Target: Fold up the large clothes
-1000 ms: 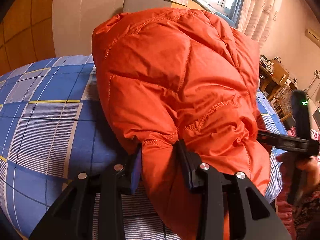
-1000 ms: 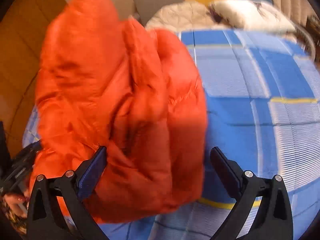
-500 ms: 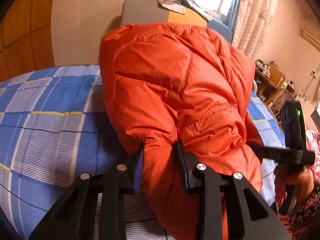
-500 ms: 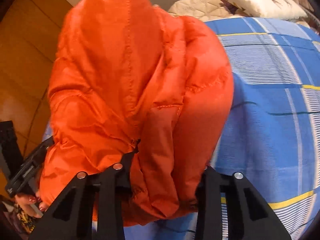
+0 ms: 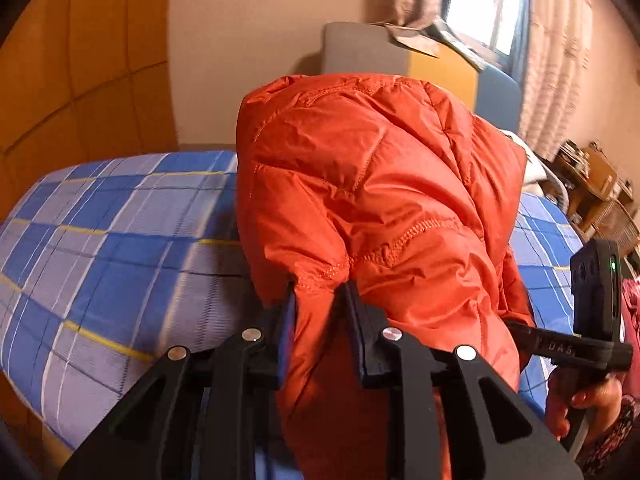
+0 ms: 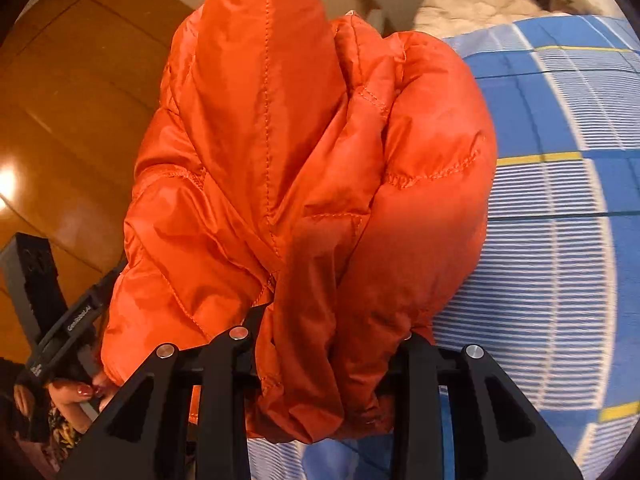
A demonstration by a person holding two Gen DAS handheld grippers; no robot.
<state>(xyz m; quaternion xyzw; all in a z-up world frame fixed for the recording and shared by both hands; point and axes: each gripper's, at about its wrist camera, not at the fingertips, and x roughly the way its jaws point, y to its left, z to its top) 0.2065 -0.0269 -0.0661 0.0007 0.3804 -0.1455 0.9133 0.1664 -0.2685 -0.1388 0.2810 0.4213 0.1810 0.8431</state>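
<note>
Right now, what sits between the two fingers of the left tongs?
A bunched fold of the orange jacket, pinched by the left tongs above the blue checked bedspread; the left wrist view shows it.

The jacket (image 5: 372, 200) is slick orange quilted cloth with a soft sheen and raised stitching; the bedsheet (image 5: 112, 248) is matt woven cloth, finely ribbed; both grippers (image 5: 320, 308) (image 6: 332, 320) look matt black plastic with shiny metal pins; the left wall panels (image 6: 60, 100) are glossy wood.
</note>
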